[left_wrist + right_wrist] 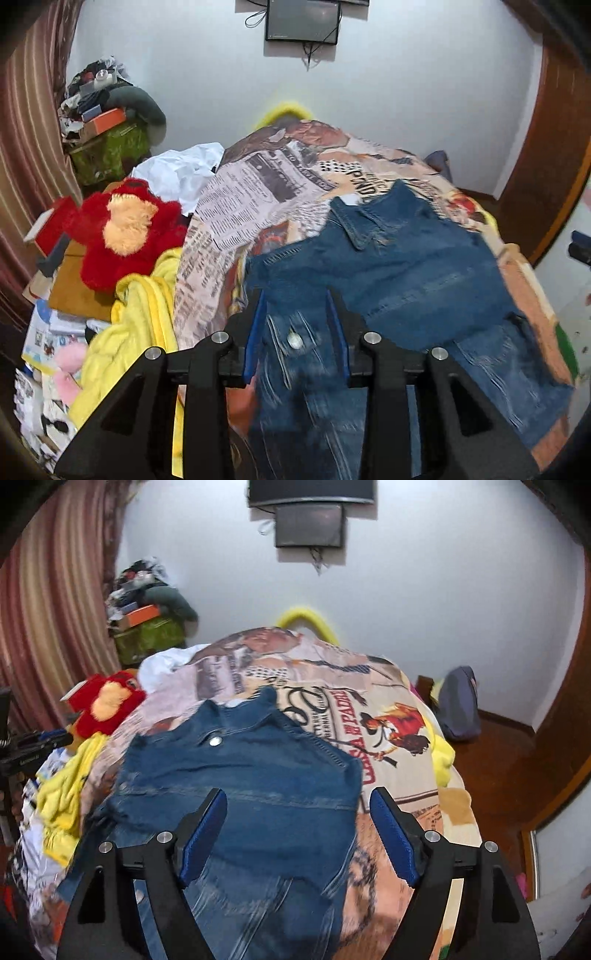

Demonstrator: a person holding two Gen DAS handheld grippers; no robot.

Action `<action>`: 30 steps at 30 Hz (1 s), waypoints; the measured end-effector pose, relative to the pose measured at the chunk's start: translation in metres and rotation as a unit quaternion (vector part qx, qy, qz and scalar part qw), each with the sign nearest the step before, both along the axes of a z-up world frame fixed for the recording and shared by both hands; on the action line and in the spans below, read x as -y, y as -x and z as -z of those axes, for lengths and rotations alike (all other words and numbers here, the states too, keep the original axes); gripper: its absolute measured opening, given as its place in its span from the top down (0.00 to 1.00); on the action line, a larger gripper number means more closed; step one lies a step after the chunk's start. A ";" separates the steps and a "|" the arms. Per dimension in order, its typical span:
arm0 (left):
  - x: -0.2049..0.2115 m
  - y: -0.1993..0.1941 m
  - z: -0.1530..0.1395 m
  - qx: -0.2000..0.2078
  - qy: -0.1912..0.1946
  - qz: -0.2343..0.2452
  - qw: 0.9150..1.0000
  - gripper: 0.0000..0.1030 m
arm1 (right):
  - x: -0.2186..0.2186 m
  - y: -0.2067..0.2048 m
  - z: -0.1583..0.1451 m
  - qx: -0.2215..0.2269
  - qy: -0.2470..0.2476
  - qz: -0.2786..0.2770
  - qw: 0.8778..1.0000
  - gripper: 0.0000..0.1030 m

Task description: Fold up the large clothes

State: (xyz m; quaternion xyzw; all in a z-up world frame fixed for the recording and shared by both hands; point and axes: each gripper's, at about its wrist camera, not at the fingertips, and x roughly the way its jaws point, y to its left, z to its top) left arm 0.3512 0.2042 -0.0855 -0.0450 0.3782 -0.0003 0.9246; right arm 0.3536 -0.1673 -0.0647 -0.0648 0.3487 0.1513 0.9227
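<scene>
Now my left gripper (299, 332) hangs over the near end of the denim jacket (399, 273), its blue pads (253, 332) parted with cloth showing between them but not pinched. My right gripper (297, 834) stands wide apart above the jacket too, holding nothing. The jacket lies flat on the printed bedspread (388, 709), collar toward the far edge, hem toward me (the near part is blurred). A red plush toy (122, 229) and a yellow blanket (136, 321) crowd the bed's left edge, with white cloth (181, 173) beyond them. A dark screen (310, 526) hangs on the far wall.
</scene>
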 end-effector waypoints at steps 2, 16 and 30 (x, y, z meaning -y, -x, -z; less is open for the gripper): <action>0.001 0.020 -0.002 0.003 0.002 0.000 1.000 0.59 | -0.002 0.021 0.000 0.005 0.006 -0.007 1.000 0.21; -0.010 0.132 0.077 -0.067 0.025 -0.040 0.997 0.06 | 0.037 0.110 0.069 -0.092 -0.031 0.051 0.994 0.09; -0.001 0.152 0.172 -0.198 0.168 -0.068 0.963 0.08 | 0.075 0.137 0.149 -0.239 -0.164 0.105 0.951 0.20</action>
